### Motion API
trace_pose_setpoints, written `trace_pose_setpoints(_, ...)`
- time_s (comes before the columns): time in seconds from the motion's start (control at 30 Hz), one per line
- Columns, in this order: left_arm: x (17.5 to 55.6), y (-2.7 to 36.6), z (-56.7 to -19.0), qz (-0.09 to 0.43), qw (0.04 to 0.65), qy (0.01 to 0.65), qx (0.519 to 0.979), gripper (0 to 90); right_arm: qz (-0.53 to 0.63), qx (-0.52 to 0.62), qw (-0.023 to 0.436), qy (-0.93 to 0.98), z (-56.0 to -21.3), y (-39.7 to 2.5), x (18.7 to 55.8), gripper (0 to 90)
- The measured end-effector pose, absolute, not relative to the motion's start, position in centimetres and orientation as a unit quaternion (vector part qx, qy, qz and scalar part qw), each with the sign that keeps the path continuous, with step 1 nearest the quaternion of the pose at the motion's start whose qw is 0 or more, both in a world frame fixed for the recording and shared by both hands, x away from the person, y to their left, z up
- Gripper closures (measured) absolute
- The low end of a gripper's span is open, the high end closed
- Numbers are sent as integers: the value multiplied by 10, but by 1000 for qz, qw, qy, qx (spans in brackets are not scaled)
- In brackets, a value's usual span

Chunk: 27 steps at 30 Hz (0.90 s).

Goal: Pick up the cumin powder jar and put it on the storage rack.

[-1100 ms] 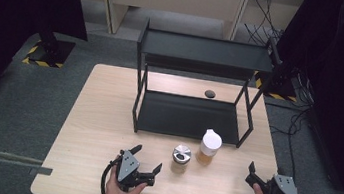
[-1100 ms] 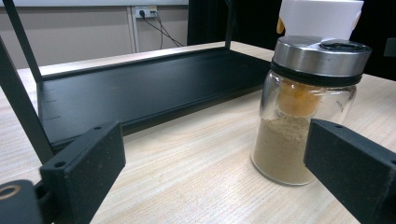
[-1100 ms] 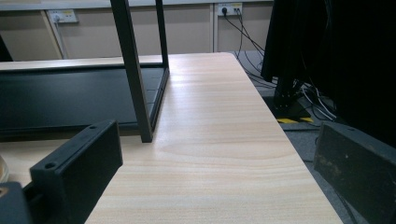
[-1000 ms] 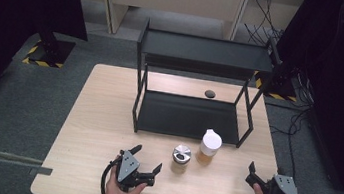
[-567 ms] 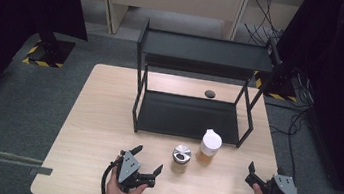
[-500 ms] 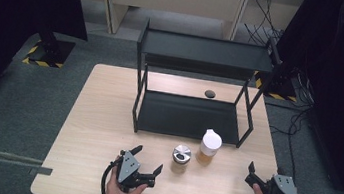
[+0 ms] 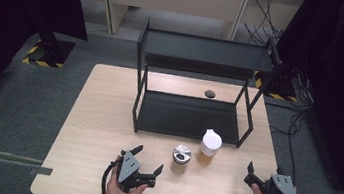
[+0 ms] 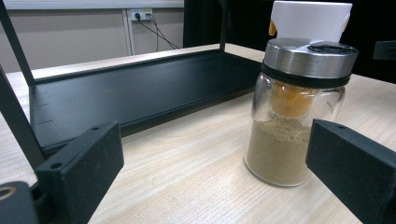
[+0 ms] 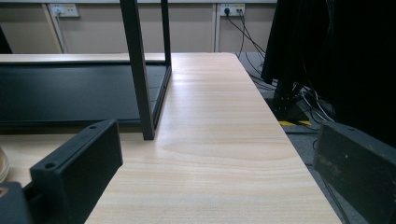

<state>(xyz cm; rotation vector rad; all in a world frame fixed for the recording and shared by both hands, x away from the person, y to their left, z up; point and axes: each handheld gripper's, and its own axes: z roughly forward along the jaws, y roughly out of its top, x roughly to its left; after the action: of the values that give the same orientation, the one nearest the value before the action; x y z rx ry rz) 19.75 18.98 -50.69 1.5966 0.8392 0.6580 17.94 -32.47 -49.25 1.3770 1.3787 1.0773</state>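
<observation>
A glass spice jar (image 7: 181, 158) with a steel lid and tan powder stands near the table's front middle. Just behind it to the right is a white-capped jar (image 7: 209, 146) of orange contents. My left gripper (image 7: 148, 158) rests open on the table just left of the spice jar. In the left gripper view the spice jar (image 8: 294, 126) stands ahead, close to the right jaw and outside the gap, with the white cap (image 8: 310, 21) behind it. My right gripper (image 7: 250, 174) is open at the front right, with nothing between its jaws and bare tabletop ahead (image 9: 215, 172).
A black two-tier metal rack (image 7: 193, 115) stands mid-table, and its front right leg (image 9: 140, 70) shows in the right gripper view. A small dark object (image 7: 209, 93) lies behind the rack. The table's right edge (image 9: 299, 163) drops to cables and grey carpet.
</observation>
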Motion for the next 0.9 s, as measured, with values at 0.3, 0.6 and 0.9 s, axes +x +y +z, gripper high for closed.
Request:
trace_pose_setpoints(0.3,197,190,-507,281,574,359,680,34,433,554,442,557,-492,-324,180,17)
trace_pose_setpoints(0.6,195,182,-504,282,579,337,687,23,433,553,442,557,-492,-324,180,19)
trace_pose_setpoints(0.9,200,152,-495,268,583,302,705,13,429,552,445,559,-492,-323,180,19)
